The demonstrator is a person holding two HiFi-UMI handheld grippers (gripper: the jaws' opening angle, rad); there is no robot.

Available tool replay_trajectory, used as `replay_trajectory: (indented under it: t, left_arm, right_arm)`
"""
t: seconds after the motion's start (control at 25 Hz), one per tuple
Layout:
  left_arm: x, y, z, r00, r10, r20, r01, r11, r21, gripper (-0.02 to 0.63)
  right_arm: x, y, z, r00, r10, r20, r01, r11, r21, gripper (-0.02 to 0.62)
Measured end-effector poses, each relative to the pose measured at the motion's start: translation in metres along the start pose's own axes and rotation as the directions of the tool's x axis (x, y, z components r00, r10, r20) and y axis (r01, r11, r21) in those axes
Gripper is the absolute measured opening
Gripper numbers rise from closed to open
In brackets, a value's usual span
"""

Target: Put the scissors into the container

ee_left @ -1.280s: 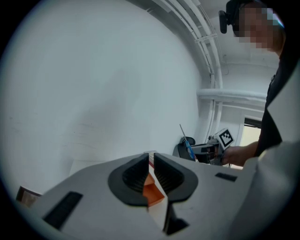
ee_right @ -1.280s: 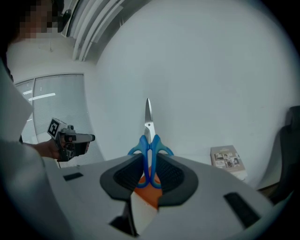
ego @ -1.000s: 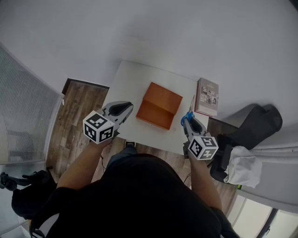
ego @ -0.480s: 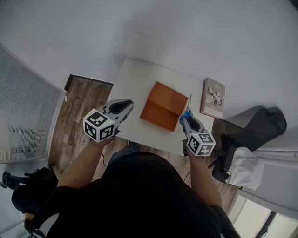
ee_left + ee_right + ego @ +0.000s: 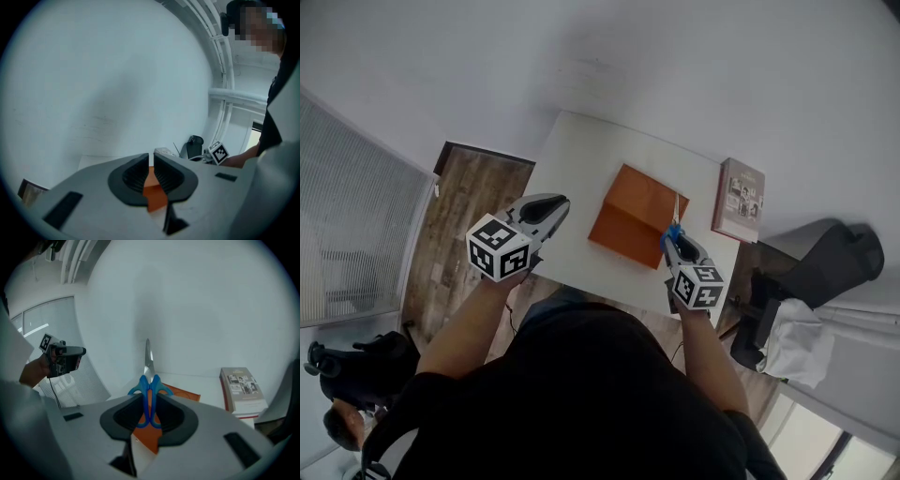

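Observation:
Blue-handled scissors [image 5: 150,394] stand between the jaws of my right gripper [image 5: 150,401], blades pointing up and away. In the head view the scissors [image 5: 674,223] hang over the near right corner of the orange container [image 5: 636,216], with the right gripper [image 5: 677,246] shut on their handles. The container is a shallow orange box on the white table [image 5: 581,169]. My left gripper [image 5: 549,212] hovers at the table's near left edge, jaws shut with nothing in them. Through the left gripper [image 5: 151,174] a sliver of the orange container [image 5: 153,194] shows.
A book [image 5: 742,212] lies at the table's right edge, also seen in the right gripper view as a book [image 5: 243,390]. A white wall stands behind the table. A dark chair [image 5: 825,262] with white cloth sits to the right, wood floor to the left.
The right gripper has carried the scissors left and forward, from beside the book to over the container's near right corner. The left gripper has hardly moved.

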State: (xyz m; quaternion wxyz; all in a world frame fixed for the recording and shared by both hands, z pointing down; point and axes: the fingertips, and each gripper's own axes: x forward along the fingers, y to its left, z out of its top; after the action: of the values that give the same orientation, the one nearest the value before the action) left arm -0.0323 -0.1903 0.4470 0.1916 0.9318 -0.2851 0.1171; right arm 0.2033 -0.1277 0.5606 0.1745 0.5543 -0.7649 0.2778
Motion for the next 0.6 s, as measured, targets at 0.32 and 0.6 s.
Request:
replay_trajectory:
  t: [0.32,0.6]
  left_arm:
    - [0.011,0.013,0.000,1.000,0.000,-0.004,0.000,1.000,-0.021,0.039]
    - [0.023,0.023,-0.001,1.000,-0.008,-0.023,0.007,1.000,-0.030,0.039]
  right_arm:
    - [0.027,-0.002,-0.029,0.996,0.006,-0.086,-0.009,0.999,-0.037,0.089]
    - [0.049,-0.007,-0.052,0.987,0.005,-0.161,-0.016,0.998,-0.068,0.089]
